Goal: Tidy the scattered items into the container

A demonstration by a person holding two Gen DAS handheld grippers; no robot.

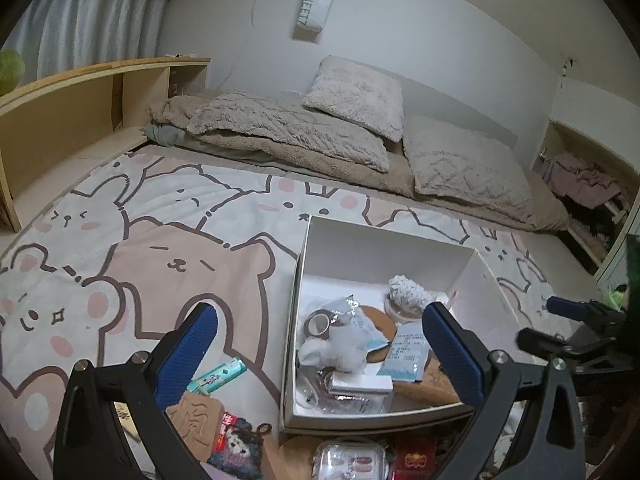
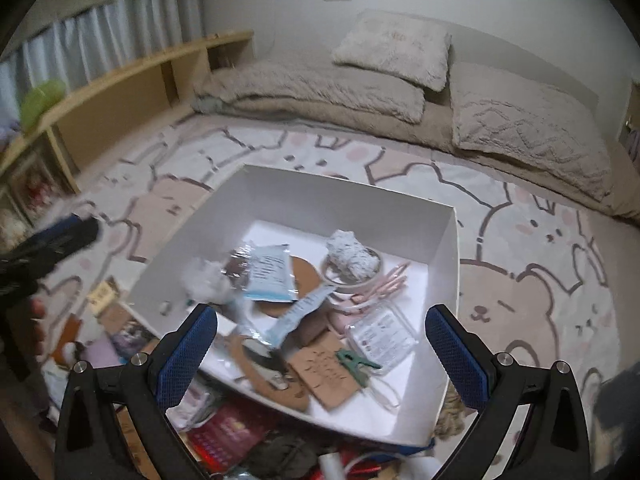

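Cartoon-bear bedding is spread under everything. Nearest, left gripper and right gripper are held w/ jaws wide apart, nothing gripped. Loose bits, incl. a green lighter, are seen beside the white box, already part-filled w/ items. Pillows are stacked farther back.

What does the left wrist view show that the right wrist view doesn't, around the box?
Only the left wrist view shows the green lighter and the bear charm lying on the bedsheet outside the box, left of it. Only the right wrist view shows the green clip and the clear case inside the box. Both show the white box, the white lace roll and the blue-white packet in it; both tongs are open and empty.
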